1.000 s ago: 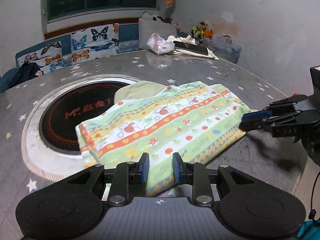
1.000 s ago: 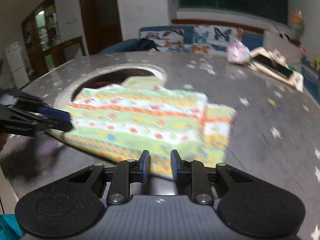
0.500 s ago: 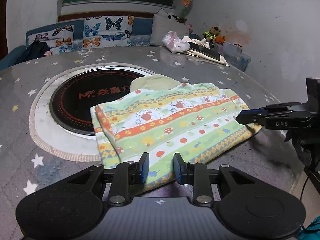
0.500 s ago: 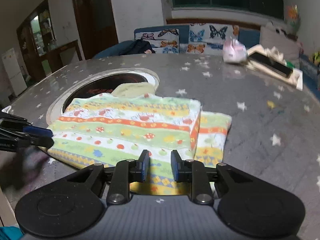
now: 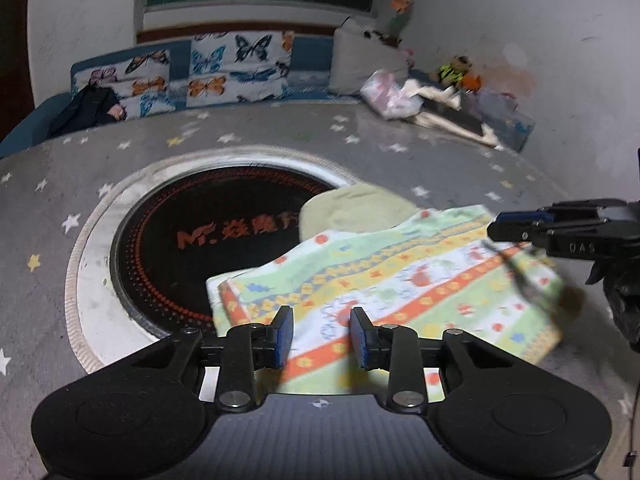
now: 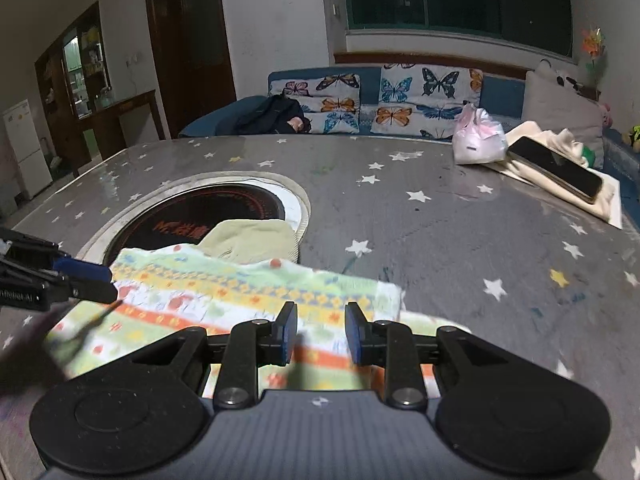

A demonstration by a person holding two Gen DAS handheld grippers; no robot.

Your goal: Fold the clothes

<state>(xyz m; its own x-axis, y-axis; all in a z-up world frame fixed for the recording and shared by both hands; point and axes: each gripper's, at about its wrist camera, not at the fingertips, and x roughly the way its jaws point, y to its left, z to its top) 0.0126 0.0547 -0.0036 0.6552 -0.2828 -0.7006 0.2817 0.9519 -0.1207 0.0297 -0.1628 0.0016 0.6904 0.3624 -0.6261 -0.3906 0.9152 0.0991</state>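
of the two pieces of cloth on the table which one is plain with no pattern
The pale green cloth lying partly on the black round cooktop; the striped garment in front is covered in prints.

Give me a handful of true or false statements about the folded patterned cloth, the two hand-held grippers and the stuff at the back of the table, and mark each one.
1. The striped green, orange and white patterned cloth lies partly over the round black cooktop set into the table. True.
2. The left hand-held gripper is clamped shut on the cloth. False: its jaws stand apart, with the cloth visible between them.
3. A dark phone rests on pale folded fabric near the table's far edge. True.
4. The right hand-held gripper is holding a pink plastic bag. False: the bag sits far back on the grey star-printed table; the gripper is open above the cloth.
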